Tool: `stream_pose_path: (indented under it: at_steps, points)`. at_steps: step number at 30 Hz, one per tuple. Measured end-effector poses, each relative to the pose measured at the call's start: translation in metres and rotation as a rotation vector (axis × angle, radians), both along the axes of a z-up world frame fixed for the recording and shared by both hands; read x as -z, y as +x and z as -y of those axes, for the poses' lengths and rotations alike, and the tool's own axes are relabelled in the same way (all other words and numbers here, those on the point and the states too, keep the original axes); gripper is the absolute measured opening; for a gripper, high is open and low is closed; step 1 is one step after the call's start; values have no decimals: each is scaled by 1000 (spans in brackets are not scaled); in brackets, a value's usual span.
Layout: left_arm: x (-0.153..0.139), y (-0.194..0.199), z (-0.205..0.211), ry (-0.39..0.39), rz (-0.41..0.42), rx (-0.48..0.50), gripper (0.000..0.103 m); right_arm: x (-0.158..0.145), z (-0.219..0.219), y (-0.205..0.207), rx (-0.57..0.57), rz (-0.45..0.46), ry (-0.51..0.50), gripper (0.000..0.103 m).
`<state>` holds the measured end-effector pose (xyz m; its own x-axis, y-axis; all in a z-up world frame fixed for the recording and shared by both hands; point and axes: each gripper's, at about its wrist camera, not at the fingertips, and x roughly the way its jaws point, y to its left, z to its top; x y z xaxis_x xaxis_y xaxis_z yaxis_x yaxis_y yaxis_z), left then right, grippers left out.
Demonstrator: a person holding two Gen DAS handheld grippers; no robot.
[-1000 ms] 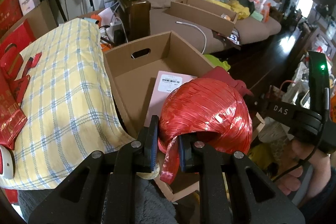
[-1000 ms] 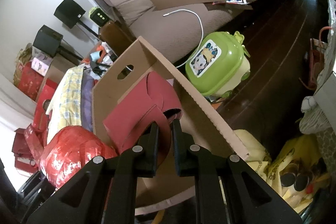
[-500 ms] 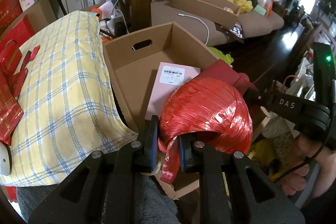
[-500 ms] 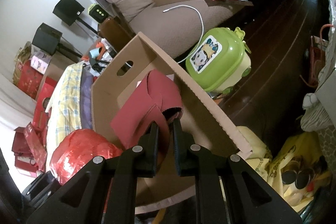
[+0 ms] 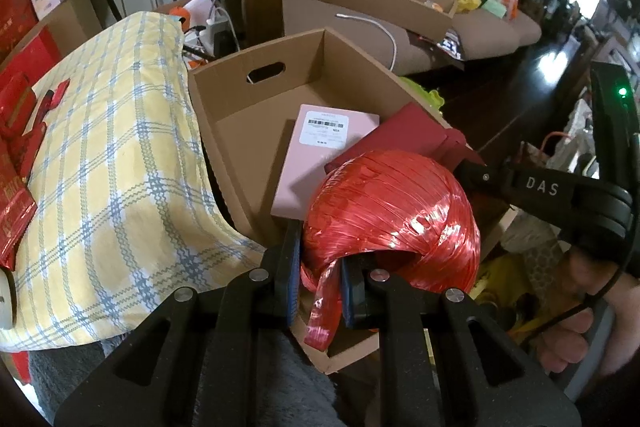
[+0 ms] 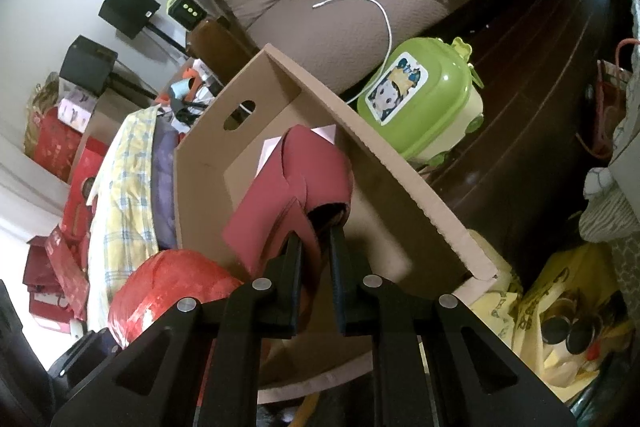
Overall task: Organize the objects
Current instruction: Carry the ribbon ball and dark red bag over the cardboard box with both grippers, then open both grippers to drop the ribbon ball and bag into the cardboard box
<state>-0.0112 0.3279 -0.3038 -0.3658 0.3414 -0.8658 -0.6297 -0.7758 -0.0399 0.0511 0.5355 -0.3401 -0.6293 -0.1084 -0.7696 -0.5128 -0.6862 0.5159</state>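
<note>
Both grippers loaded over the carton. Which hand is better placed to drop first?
Right, probably. The right gripper holds the dark red pouch already inside the cardboard box. The left gripper pinches the red twine ball nearer the box's front edge.

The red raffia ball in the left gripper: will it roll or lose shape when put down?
The red raffia ball looks round, so it may roll. Its wound strips seem soft and a loose end hangs free, so it could dent or unwind. The left gripper pinches only strands.
</note>
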Motion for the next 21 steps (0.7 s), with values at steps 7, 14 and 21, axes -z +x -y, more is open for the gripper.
stream_pose_path:
  at_steps: [7, 14, 21]
  points:
    - [-2, 3, -2, -10, -2, 15, 16, 0, -1, 1, 3, 1, -2, 12]
    - [1, 2, -3, -21, 5, 22, 16, 2, -1, 0, 2, 9, -2, 12]
    - [1, 2, -4, -21, 5, 22, 16, 2, -1, 0, 3, 9, -3, 12]
